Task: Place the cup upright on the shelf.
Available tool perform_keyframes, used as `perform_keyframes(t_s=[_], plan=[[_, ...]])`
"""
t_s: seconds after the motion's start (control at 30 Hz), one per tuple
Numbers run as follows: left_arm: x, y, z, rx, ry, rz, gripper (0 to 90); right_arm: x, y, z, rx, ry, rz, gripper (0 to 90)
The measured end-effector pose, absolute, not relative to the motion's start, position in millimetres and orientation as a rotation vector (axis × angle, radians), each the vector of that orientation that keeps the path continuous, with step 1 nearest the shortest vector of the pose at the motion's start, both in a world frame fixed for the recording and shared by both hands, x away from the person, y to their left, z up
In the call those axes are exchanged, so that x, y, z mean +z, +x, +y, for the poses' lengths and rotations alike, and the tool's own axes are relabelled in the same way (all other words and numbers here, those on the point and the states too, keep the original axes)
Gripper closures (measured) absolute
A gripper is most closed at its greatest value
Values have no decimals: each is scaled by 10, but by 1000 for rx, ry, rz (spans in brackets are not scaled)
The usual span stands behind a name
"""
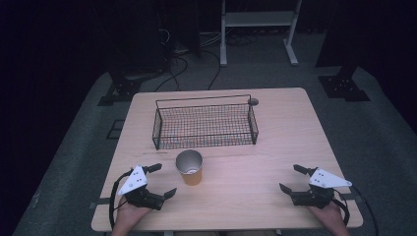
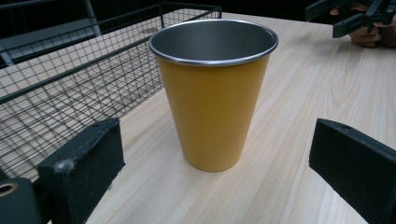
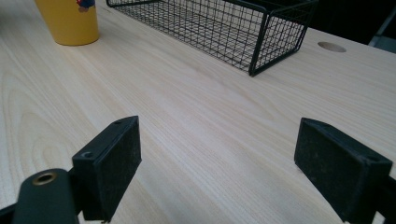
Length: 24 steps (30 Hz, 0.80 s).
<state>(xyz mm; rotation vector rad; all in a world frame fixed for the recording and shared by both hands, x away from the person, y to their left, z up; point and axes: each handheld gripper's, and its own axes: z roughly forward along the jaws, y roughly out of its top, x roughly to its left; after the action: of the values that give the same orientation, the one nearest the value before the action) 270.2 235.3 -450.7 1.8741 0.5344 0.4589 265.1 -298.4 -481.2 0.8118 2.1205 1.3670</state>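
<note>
A yellow cup (image 1: 190,167) with a steel inside stands upright on the wooden table (image 1: 255,162), just in front of a black wire basket (image 1: 204,124). My left gripper (image 1: 162,180) rests open at the cup's left, jaws wide and apart from it; in the left gripper view the cup (image 2: 214,93) stands a little ahead of the gripper (image 2: 219,172). My right gripper (image 1: 292,178) is open near the table's front right, holding nothing. In the right gripper view that gripper (image 3: 233,168) faces bare wood, with the cup (image 3: 70,21) far left and the basket (image 3: 219,23) beyond.
The basket looks empty. A round cable hole (image 1: 253,102) lies behind its right end. A white frame (image 1: 258,29) and dark stand feet (image 1: 344,86) sit on the floor past the table. Bare wood spans the space between the grippers.
</note>
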Motion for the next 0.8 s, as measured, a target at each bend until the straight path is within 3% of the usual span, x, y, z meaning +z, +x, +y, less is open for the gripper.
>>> perform_keyframes(t_s=[0.8], plan=[[-4538,2965,2013,406,1889,518,21,-4812,2647,-2981,1367,807,2121,137]])
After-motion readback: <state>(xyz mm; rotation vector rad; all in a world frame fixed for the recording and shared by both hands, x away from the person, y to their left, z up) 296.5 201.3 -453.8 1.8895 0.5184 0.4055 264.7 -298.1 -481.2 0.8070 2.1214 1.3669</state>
